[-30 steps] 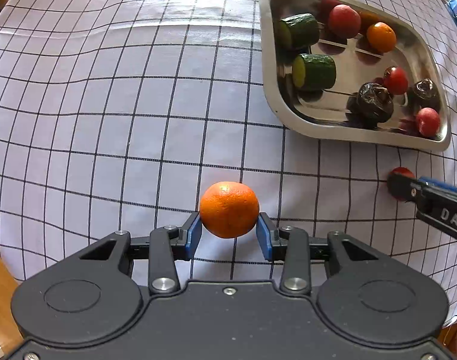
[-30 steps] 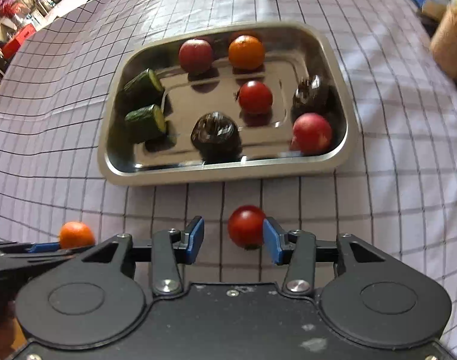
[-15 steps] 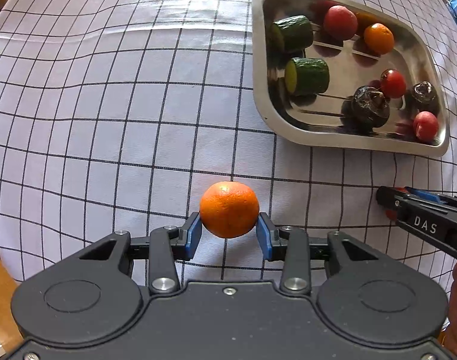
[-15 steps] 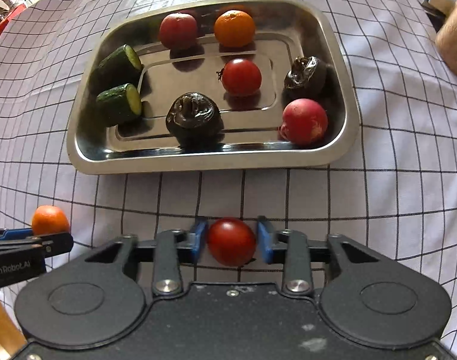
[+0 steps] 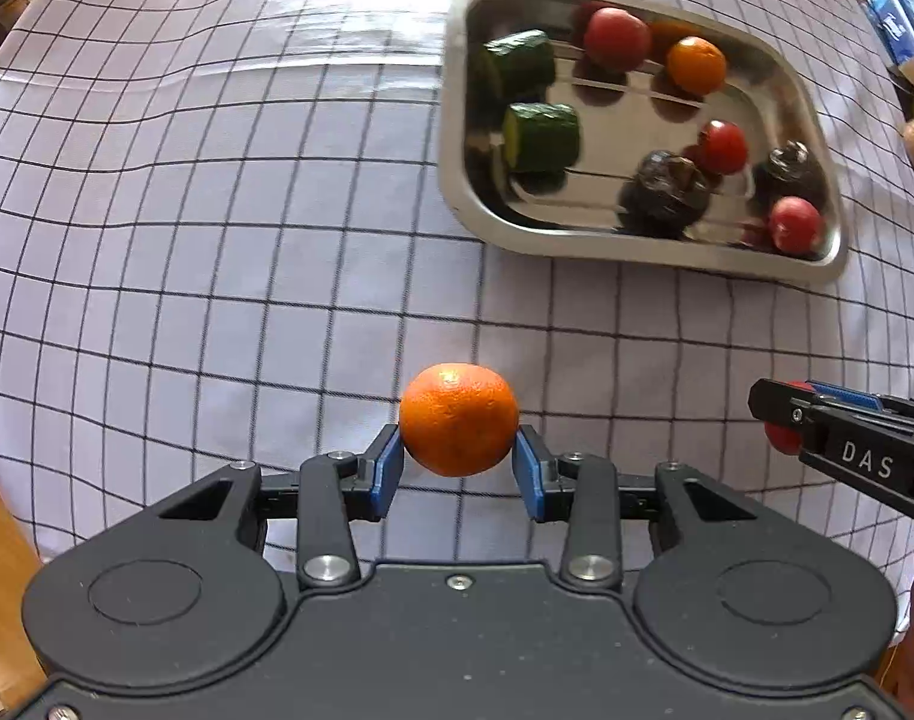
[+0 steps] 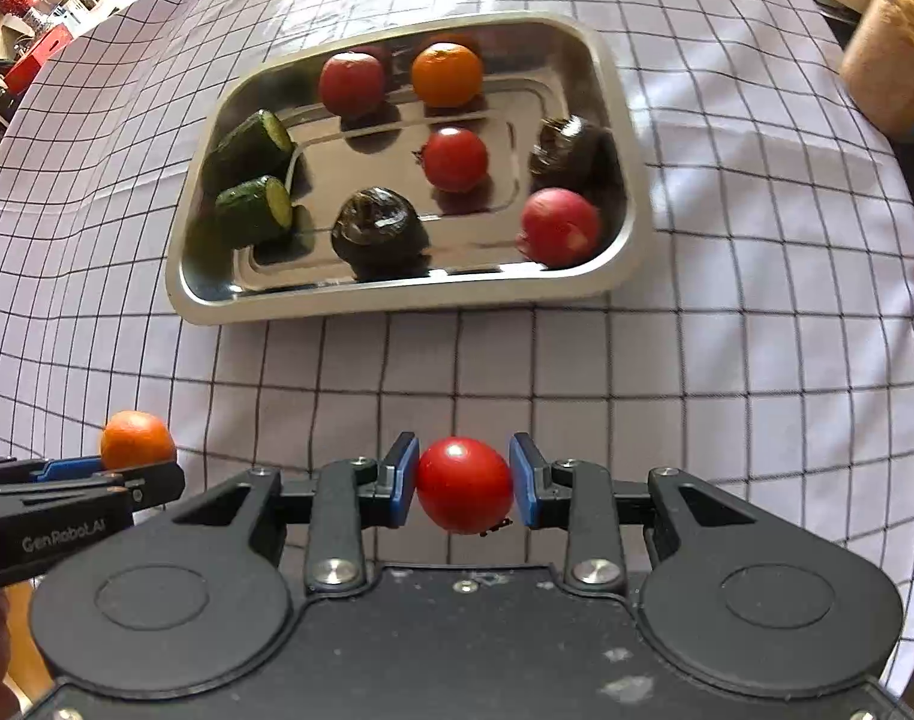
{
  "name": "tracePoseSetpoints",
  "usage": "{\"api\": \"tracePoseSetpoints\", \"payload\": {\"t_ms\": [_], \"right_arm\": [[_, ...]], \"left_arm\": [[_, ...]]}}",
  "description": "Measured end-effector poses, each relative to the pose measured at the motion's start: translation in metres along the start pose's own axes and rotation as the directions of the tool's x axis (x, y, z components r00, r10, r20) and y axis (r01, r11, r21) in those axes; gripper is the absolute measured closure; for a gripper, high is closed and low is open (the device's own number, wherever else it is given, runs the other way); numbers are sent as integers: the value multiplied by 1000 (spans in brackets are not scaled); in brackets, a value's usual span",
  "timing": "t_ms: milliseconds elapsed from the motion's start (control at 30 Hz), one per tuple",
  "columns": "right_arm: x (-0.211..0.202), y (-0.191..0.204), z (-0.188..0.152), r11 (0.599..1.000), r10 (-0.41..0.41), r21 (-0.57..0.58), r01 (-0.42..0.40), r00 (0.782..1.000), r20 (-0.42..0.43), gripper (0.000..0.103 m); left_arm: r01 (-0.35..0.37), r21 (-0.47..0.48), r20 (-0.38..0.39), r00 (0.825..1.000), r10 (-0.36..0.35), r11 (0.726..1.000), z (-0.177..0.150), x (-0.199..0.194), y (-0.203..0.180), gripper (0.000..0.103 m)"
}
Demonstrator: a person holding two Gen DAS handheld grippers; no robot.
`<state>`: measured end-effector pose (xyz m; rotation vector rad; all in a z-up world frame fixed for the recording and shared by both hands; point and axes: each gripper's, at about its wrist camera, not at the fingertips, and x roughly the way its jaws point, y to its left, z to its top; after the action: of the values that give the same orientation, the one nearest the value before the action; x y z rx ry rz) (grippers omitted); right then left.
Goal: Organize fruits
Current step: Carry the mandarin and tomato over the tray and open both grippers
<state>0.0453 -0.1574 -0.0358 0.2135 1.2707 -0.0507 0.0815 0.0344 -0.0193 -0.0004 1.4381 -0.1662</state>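
Observation:
My left gripper (image 5: pixel 459 463) is shut on an orange mandarin (image 5: pixel 458 418), held above the checked tablecloth (image 5: pixel 217 240). My right gripper (image 6: pixel 463 479) is shut on a red tomato (image 6: pixel 464 485). In the left wrist view the right gripper (image 5: pixel 784 417) shows at the right edge with the tomato (image 5: pixel 779 437) in it. A steel tray (image 6: pixel 397 300) lies beyond both grippers. It holds two cucumber pieces (image 6: pixel 256 208), an orange (image 6: pixel 446 74), a tomato (image 6: pixel 455 159), two pinkish-red fruits (image 6: pixel 558 227) and two dark wrinkled fruits (image 6: pixel 378 230).
A jar of pale grains (image 6: pixel 892 69) stands at the far right of the table. Blue packets (image 5: pixel 895 30) lie beyond the tray. The wooden table edge (image 5: pixel 1 570) shows at the lower left, past the cloth. Shelves with red boxes (image 6: pixel 31 60) are far back left.
The right gripper closed on the red tomato, which was loose between its fingers, and lifted it. Both grippers drew back from the tray, so it looks smaller and farther away.

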Motion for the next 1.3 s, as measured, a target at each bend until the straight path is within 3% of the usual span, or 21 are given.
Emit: {"api": "tracePoseSetpoints", "payload": {"t_ms": [433,667,900,1300], "right_arm": [[-20,-39,-37,1000,-19,-2,19,999,-26,69],[-26,-51,-43,999,-47,-13,46,997,-65,69],[-27,-53,-13,1000,2,-13,-3,995,-99,69],[-38,-36,64,999,36,-26,-36,999,-4,69]], "left_arm": [[31,32,-13,999,-31,999,-26,-7,-42,55],[43,30,-41,998,-42,999,-22,-10,-53,55],[80,24,-61,995,-78,997,8,-16,-54,55],[46,-2,11,999,-46,999,80,-22,-49,55]]}}
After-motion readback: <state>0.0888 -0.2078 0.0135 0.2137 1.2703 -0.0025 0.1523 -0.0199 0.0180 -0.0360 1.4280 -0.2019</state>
